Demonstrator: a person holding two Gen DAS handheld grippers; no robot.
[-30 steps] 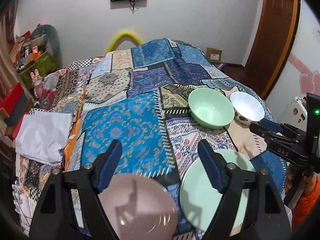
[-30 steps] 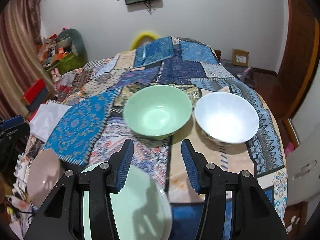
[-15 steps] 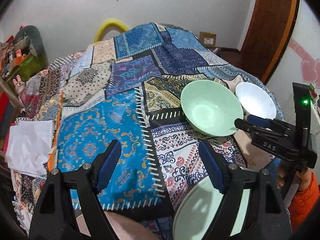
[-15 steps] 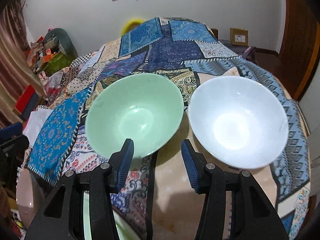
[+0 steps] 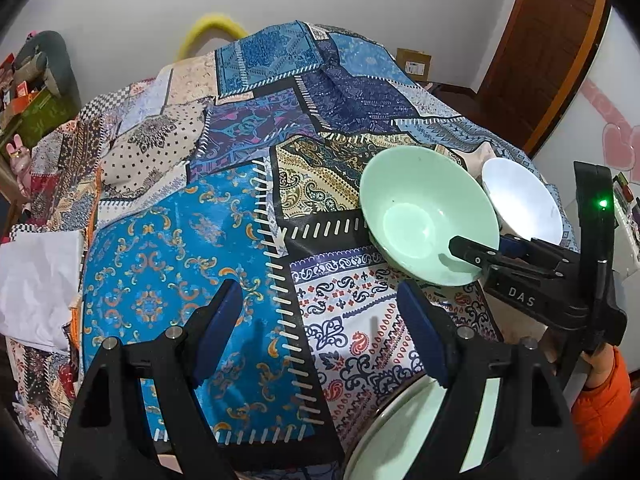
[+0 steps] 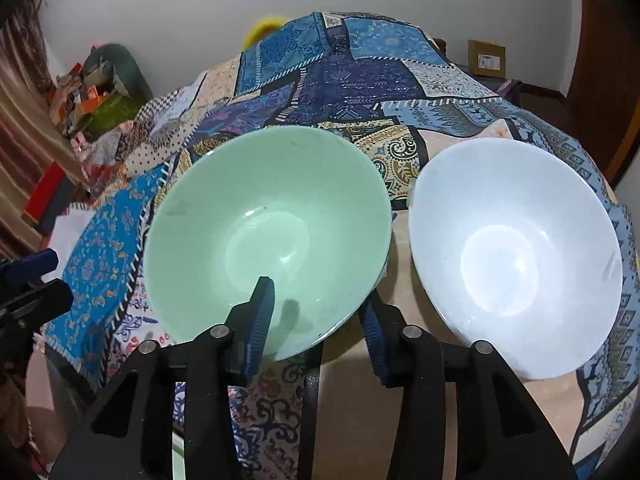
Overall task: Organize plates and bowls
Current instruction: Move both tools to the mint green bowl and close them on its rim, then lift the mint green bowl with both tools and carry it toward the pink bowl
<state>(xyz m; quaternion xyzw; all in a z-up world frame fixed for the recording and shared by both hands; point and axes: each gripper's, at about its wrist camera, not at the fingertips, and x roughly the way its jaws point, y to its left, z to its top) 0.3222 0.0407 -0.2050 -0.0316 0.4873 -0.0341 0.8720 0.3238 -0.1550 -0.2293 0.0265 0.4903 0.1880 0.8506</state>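
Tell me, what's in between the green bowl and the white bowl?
Nothing sits there. In the right wrist view, only a narrow strip of patchwork tablecloth shows between the green bowl and the white bowl.

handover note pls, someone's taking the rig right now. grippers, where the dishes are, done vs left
Right gripper: open, straddling the near rim of the green bowl, one finger inside, one outside; not shut on it yet.
Left gripper: open, holding nothing, hovering over the patchwork tablecloth.
White bowl: beside the green bowl on its right, apart from it, untouched.
Green plate: at the near table edge, under the left gripper's right finger.
Done: nothing stacked so far.
Left: probably close on the green bowl's rim, then nest the bowls and sort the plates.
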